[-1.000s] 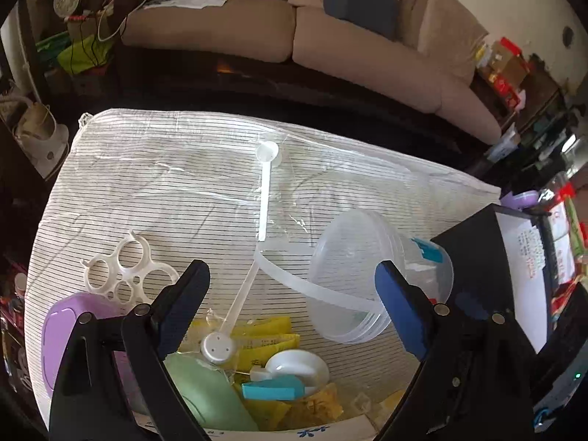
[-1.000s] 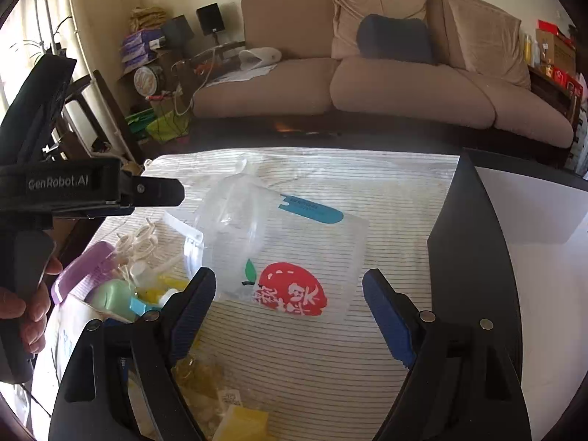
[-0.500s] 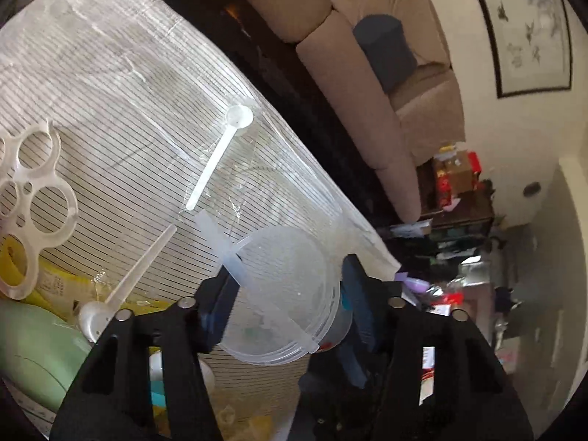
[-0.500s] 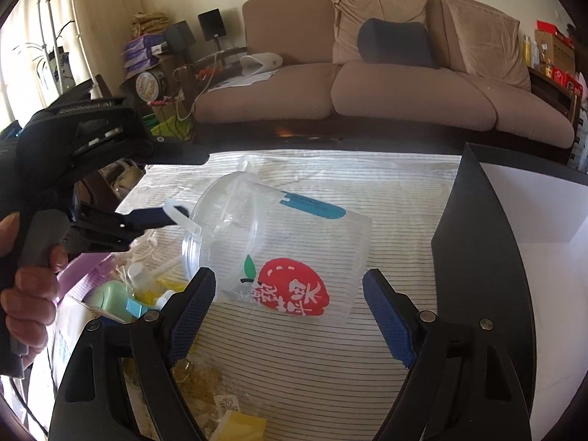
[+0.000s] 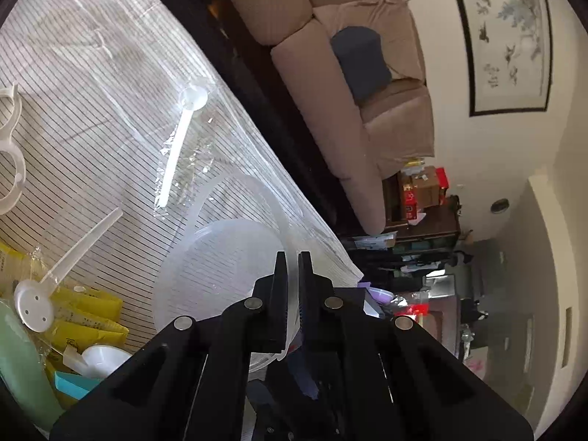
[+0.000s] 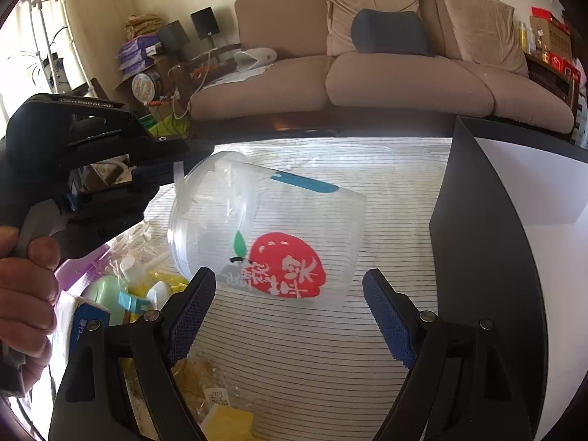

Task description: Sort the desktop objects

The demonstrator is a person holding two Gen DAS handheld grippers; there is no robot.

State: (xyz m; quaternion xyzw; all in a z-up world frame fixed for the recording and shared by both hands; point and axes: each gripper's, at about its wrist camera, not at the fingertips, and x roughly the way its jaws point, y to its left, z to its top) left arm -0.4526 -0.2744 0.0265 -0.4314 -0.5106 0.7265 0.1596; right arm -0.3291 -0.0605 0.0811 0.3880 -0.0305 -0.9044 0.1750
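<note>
Half of tub rim hidden by left tongs.

The left gripper has small pale letters on its black top. They read "GenRobot.AI".

The clear tub has a big red strawberry picture on its side. White Chinese signs sit on the red part, but they are upside down and too hard to read.

The yellow packets have tiny dark print on them. It is too small to read.

The round tin by the sofa has colored writing on it, too blurry to read.
</note>
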